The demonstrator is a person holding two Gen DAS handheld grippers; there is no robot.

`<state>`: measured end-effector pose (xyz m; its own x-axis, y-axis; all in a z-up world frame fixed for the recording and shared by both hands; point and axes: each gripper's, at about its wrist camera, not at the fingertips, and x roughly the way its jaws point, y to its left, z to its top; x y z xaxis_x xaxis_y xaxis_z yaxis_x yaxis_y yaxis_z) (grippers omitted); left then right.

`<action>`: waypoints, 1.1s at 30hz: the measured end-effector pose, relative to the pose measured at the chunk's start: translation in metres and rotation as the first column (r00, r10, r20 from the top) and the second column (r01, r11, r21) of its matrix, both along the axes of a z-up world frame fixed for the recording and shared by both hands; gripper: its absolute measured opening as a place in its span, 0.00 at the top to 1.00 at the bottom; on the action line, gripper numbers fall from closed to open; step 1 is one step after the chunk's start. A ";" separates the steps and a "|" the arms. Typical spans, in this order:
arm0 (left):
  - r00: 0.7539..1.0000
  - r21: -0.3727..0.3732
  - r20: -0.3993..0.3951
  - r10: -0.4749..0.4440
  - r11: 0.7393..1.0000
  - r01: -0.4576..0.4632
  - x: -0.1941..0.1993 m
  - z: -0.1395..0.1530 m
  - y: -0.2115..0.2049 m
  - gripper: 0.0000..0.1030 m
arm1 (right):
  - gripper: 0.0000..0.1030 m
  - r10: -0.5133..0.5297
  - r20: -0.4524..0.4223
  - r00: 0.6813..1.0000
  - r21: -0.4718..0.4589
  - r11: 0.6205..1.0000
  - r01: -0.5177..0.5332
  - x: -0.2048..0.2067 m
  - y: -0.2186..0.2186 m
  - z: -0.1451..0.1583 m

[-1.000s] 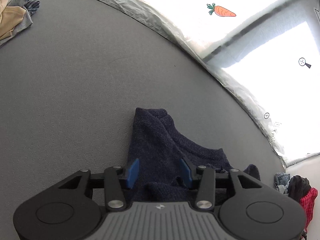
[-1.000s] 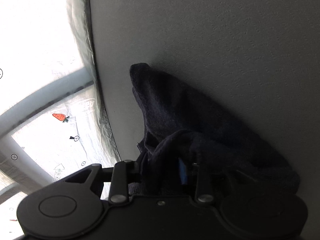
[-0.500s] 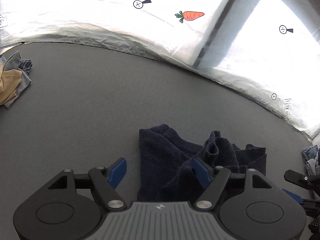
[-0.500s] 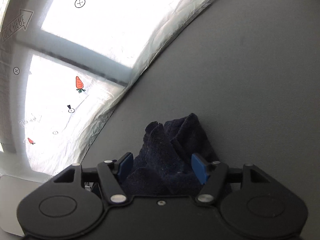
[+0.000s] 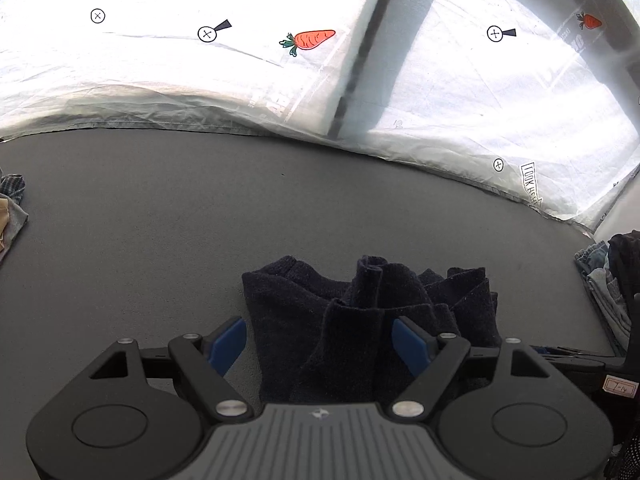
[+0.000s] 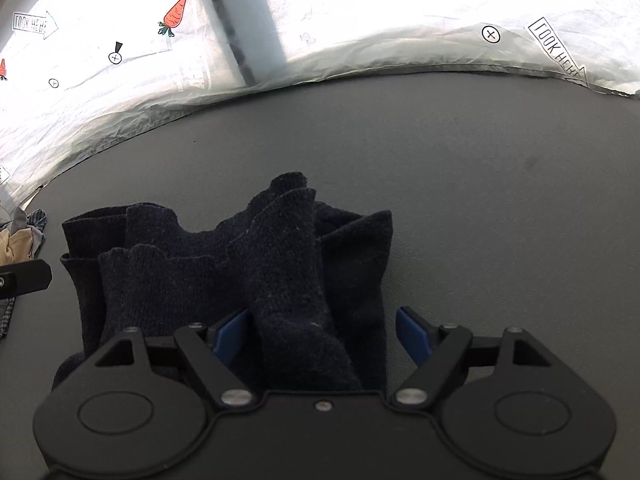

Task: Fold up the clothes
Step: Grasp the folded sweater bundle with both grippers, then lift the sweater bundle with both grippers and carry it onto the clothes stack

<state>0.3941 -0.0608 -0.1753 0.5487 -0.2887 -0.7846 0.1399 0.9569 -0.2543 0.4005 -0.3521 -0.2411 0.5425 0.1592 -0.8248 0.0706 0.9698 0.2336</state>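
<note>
Bench: flat, dark grey, matte surface; far edge meets a crinkled white sheet printed with carrots and markers; a dark navy knitted garment lies bunched on the near middle, folds standing up; a small heap of clothes, tan and checked, at the left edge; a second pile of clothes, denim and dark pieces, at the right edge, well apart from the garment.

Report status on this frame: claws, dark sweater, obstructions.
Left claw and right claw opening, pads off cloth. Navy sweater bunched on grey table, between both. Nothing blocking.
</note>
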 end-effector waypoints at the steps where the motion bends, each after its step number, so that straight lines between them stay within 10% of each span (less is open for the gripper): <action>1: 1.000 0.007 -0.020 -0.001 1.000 0.001 0.002 -0.006 -0.001 0.16 | 0.22 -0.001 -0.006 1.000 0.011 1.000 0.001 0.002 -0.002 -0.004; 13: 0.993 0.208 -0.116 -0.021 0.977 0.045 0.021 -0.064 -0.028 0.05 | 0.15 0.007 -0.039 0.999 0.019 1.000 -0.006 0.017 -0.006 -0.020; 24: 0.988 0.074 -0.150 0.026 0.997 -0.015 0.021 -0.082 -0.007 0.02 | 0.14 0.082 -0.004 0.997 0.069 0.994 -0.082 0.018 -0.010 -0.024; 27: 0.992 0.045 -0.126 0.007 0.999 -0.002 0.016 -0.080 -0.008 0.13 | 0.25 0.111 0.019 0.994 0.102 0.988 -0.112 0.020 -0.011 -0.025; 29: 0.993 -0.008 -0.120 -0.020 1.000 0.019 0.012 -0.077 -0.009 0.44 | 0.32 0.120 0.030 0.992 0.126 0.984 -0.123 0.020 -0.013 -0.025; 33: 0.995 -0.009 -0.094 -0.020 1.000 0.020 0.002 -0.070 -0.020 0.66 | 0.68 0.122 0.060 0.991 0.195 0.972 -0.132 0.013 -0.015 -0.020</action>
